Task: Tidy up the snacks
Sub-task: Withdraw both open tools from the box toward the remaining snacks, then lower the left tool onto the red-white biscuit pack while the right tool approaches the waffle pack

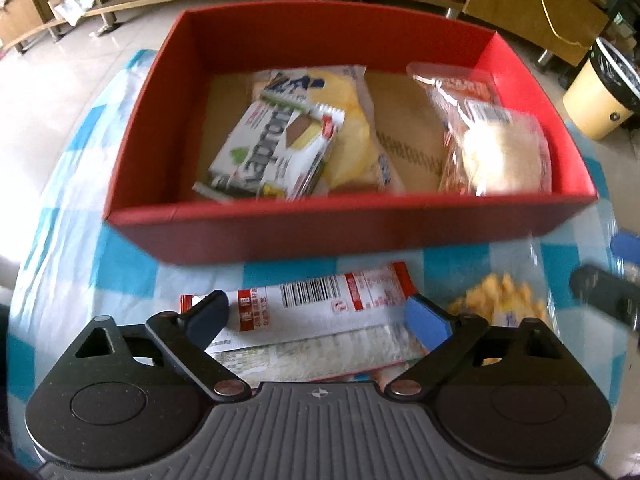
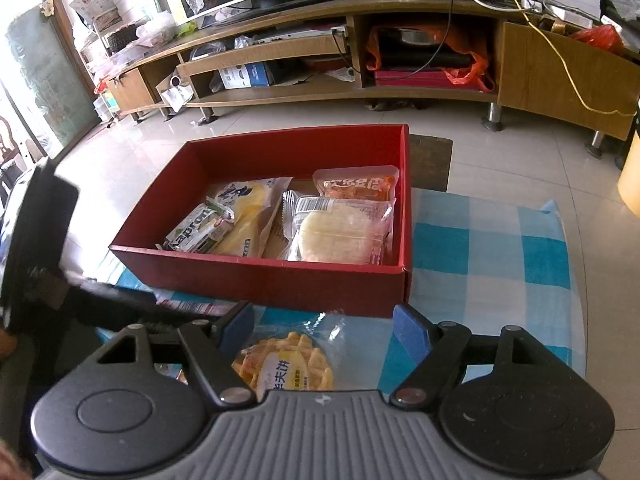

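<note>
A red box stands on a blue-checked tablecloth and holds several wrapped snacks: a white-green wafer pack, a yellow cake pack and a round bread pack. My left gripper is open over a red-white barcode packet lying before the box. My right gripper is open over a clear bag of yellow waffle cookies, which also shows in the left wrist view.
The right gripper's finger shows at the left view's right edge; the left gripper shows at the right view's left. The tablecloth extends right of the box. Behind are a tiled floor, a TV stand and a bin.
</note>
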`<state>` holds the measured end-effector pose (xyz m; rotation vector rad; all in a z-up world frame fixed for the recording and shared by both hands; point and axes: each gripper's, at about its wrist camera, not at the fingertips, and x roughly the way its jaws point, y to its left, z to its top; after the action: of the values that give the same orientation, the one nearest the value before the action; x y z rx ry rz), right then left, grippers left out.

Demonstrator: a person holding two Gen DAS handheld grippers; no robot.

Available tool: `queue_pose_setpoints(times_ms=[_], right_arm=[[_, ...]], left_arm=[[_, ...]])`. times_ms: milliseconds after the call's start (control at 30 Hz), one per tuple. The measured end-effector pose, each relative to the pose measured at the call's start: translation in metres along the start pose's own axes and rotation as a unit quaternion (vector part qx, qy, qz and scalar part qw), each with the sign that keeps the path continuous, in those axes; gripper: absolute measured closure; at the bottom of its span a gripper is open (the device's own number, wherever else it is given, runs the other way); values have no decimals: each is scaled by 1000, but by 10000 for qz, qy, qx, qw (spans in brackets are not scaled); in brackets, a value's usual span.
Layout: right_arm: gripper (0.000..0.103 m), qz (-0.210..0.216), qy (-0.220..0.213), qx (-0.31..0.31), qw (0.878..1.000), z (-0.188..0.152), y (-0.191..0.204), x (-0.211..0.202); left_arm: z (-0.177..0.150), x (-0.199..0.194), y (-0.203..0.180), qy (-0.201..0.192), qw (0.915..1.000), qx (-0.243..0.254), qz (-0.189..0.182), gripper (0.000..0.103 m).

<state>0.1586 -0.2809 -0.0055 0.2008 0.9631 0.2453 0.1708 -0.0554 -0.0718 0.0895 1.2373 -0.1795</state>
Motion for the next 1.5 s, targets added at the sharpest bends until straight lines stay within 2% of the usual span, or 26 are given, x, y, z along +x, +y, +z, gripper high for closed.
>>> queue_pose_setpoints(times_ms=[100, 333, 400, 500, 600, 733, 867, 1033, 1133, 1267, 1367, 1500], right_arm=[[30, 107, 40, 64, 9999, 0, 1, 0], [30, 191, 182, -103, 9996, -5, 11, -1], [30, 198, 247, -165, 9994, -8, 14, -1], [30, 192, 300, -259, 9990, -12, 14, -2], [30, 175, 317, -215, 9991, -13, 10, -4], [29, 137, 350, -177, 9991, -17, 4, -4], [29, 95, 477, -137, 9987, -22, -1, 2], [29, 180, 705, -129, 9973, -27, 0, 15], [29, 205, 802, -157, 9964, -28, 3, 21], [29, 275, 890, -147, 9955, -30, 4, 26], [29, 217, 947, -197, 9951, -30, 2, 29], [29, 183, 872, -155, 9959, -27, -1, 23]], left_arm=[[-17, -8, 2, 124, 9999, 77, -70, 7], [-62, -29, 7, 432, 9977, 169, -495, 6], [-69, -38, 9, 373, 9973, 241, -587, 6], [-70, -50, 3, 111, 9959, 767, -468, 5], [-68, -56, -8, 39, 9869, 1522, -531, 4], [-74, -53, -16, 104, 9672, 2422, -758, 4], [-74, -38, -14, 361, 9574, 2553, -1300, 4], [-72, -15, -10, 485, 9468, 2883, -1348, 2], [-65, -11, -6, 479, 9443, 2843, -1585, 0], [-70, -10, -12, 391, 9438, 2964, -1406, 2], [-81, -13, -18, 373, 9478, 2891, -1291, 8], [-84, -20, -19, 503, 9592, 2458, -1299, 29]])
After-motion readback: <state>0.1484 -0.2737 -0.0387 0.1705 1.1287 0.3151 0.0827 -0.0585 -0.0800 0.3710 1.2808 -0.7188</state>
